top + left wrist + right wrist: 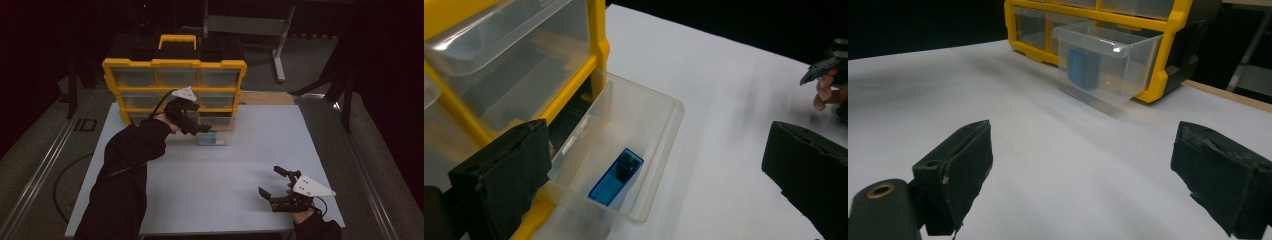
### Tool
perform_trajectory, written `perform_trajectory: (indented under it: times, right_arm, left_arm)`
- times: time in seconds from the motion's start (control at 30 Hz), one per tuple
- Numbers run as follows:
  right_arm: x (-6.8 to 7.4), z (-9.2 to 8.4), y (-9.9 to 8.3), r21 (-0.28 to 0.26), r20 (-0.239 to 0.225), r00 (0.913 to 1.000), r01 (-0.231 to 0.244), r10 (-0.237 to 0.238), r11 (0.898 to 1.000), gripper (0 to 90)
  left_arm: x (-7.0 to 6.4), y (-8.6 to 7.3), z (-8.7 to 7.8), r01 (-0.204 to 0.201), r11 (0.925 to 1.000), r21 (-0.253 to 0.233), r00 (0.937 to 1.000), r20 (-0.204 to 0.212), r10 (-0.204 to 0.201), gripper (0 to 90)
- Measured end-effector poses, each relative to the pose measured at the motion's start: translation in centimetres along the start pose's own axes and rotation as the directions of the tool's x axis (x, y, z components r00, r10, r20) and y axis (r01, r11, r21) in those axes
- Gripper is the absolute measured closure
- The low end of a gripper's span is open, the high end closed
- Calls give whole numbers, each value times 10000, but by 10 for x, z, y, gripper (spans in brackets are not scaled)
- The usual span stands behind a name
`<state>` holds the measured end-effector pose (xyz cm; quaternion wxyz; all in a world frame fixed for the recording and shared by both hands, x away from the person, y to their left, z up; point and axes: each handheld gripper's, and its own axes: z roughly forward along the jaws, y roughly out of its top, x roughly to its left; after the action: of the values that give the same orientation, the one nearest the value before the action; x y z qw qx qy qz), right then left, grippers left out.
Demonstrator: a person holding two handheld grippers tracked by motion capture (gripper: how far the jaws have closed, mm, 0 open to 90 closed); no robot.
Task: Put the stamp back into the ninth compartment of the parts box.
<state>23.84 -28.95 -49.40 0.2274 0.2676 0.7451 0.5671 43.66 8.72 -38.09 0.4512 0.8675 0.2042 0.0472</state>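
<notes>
— Where is the blue block (616, 176)?

— Lying in the clear drawer (659, 150) that is pulled out of the bottom row of the yellow cabinet (150, 64). From the right tool's camera it shows through the drawer's front wall. What the block actually is, I cannot make out.

— And the drawer's back end?

— Hidden inside the frame. In the high view the left tool (200, 129) covers part of it.

— Is that tool holding anything?

— No. Its jaws stand wide apart just above the drawer, with nothing between them.

— The other drawers?

— Closed; whatever is in them is too dim to tell.

— The right tool (272, 187)?

— Well apart from the cabinet, near the front right corner of the white counter (240, 165), jaws spread wide and empty. The hand behind it is partly cut off by the bottom edge.
</notes>
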Motion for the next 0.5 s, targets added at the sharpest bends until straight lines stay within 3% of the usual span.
perform_trajectory:
  times: [0.2,0.5]
  right_arm:
    - [1,1,0,19,-13,10000,-51,51,10000,96]
    - [1,2,1,35,-24,10000,-45,45,10000,96]
  left_arm:
    - [-1,-8,-13,215,9995,-222,9997,-96,-218,1]
    - [-3,-25,-38,498,9978,-428,9969,-580,-523,1]
